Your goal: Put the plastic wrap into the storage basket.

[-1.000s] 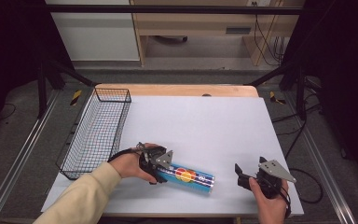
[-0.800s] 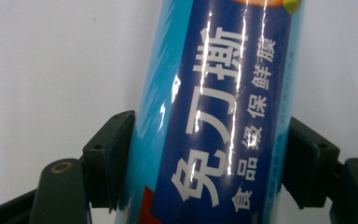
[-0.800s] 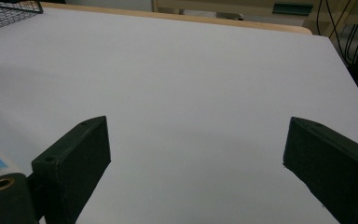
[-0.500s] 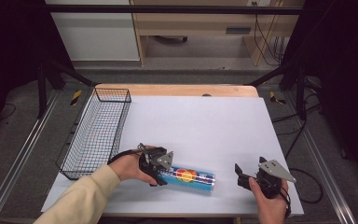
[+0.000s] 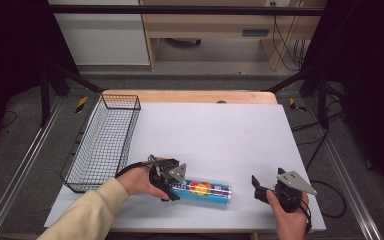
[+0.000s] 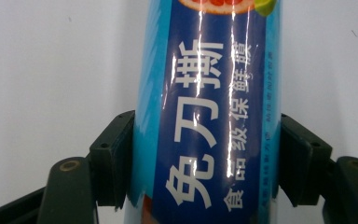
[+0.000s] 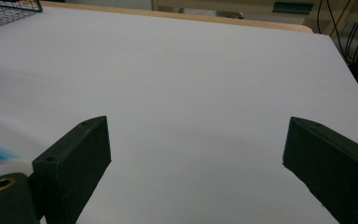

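Left gripper (image 5: 172,189) clamped on a blue cylindrical roll of cling film (image 5: 205,190) lying on the white-topped bench (image 5: 215,135).

The glossy roll, printed with white characters and a fruit picture, lies on its side near the bench's front edge, its long axis running left to right in the high view. In the left gripper view the two black jaws press against both sides of the roll (image 6: 205,116), which runs up the middle between them. The right gripper (image 5: 258,186) is held over the bench's front right corner, well apart from the roll's far end; in the right gripper view its jaws stand wide apart with bare bench between them. A black wire basket (image 5: 105,142) sits along the bench's left edge, just behind the left hand (image 5: 139,181).
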`<state>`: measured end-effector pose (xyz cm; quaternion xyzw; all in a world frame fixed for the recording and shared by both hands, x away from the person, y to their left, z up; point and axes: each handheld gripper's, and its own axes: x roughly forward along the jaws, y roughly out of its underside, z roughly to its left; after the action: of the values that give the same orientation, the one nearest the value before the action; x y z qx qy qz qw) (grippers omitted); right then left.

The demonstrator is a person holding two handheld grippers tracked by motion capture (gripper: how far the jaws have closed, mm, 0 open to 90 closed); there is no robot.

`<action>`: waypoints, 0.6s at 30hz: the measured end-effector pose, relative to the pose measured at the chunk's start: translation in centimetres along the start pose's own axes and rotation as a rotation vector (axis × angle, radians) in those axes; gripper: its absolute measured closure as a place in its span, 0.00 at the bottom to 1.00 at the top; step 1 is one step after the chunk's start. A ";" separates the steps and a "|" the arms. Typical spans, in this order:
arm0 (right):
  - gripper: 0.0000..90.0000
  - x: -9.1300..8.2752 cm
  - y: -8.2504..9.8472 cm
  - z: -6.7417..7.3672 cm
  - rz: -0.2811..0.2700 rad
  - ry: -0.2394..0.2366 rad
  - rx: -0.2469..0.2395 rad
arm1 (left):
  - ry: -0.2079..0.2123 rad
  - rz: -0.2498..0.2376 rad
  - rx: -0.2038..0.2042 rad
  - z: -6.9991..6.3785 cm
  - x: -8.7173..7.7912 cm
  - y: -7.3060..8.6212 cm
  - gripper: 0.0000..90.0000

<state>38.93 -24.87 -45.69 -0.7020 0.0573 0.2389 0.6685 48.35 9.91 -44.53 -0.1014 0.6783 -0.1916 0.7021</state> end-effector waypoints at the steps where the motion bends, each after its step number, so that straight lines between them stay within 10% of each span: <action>1: 0.09 0.0 0.0 0.0 0.000 0.000 0.000 | -0.002 0.002 0.002 0.0 0.0 0.0 0.34; 18: 0.08 0.1 0.0 0.2 0.004 -0.009 0.000 | -0.008 0.023 0.018 -0.2 0.6 -0.3 0.34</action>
<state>38.99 -24.65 -45.73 -0.7009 0.0559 0.2434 0.6681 48.13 9.46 -44.96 -0.0882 0.6748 -0.1893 0.7079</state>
